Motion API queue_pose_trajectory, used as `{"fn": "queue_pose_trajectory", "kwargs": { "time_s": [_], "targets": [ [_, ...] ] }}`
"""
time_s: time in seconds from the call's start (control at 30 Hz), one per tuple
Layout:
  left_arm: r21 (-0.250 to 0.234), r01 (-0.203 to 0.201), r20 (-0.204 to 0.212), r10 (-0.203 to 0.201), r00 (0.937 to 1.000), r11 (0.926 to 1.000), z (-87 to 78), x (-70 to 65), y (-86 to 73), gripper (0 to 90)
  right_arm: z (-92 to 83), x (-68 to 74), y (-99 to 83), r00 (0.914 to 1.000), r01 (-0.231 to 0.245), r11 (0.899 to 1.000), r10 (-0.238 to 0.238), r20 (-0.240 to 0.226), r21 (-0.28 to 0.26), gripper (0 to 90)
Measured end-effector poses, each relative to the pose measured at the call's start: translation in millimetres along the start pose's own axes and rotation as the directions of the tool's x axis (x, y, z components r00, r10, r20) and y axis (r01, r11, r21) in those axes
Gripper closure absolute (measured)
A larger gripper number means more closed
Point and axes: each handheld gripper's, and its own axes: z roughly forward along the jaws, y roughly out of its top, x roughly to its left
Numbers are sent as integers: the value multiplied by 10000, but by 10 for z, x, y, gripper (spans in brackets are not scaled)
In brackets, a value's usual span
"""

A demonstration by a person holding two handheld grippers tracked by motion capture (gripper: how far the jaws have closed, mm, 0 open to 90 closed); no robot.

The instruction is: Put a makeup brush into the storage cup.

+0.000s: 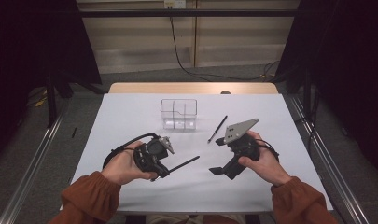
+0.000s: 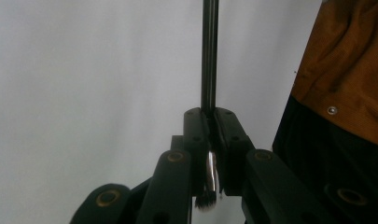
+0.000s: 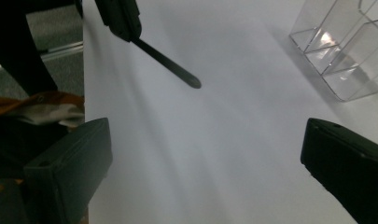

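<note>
The left gripper pinches a makeup brush; the right gripper is spread wide.

High view: white rectangular tabletop evenly lit from above, surroundings dim, upper corners near black. Soft shadows beneath hands. Clear plastic compartment box shows faint glints. Left gripper view: near black jaws soft, thin dark brush handle sharper, background pale. Right gripper view: jaws blurred at lower corners, grey gradient across tabletop.
</note>
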Motion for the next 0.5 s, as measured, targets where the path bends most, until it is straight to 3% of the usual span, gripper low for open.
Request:
{"fn": "queue_pose_trajectory", "kwargs": {
  "time_s": [0.13,0.27,0.4,0.5],
  "targets": [
    [103,13,50,-14,10000,9999,38,-11,9,842,59,16,74,9993,370,9978,-367,-59,550,20],
    [275,-178,76,176,9998,9995,55,-22,15,842,110,19,144,9977,572,9931,-532,-409,1019,34],
    [375,-336,75,333,9994,9987,52,-22,28,842,146,20,229,9939,1054,9799,-980,-513,1694,33],
    [477,-393,72,390,9992,9981,60,-26,46,842,186,31,292,9883,1475,9622,-1344,-718,2290,37]
  ]
}}
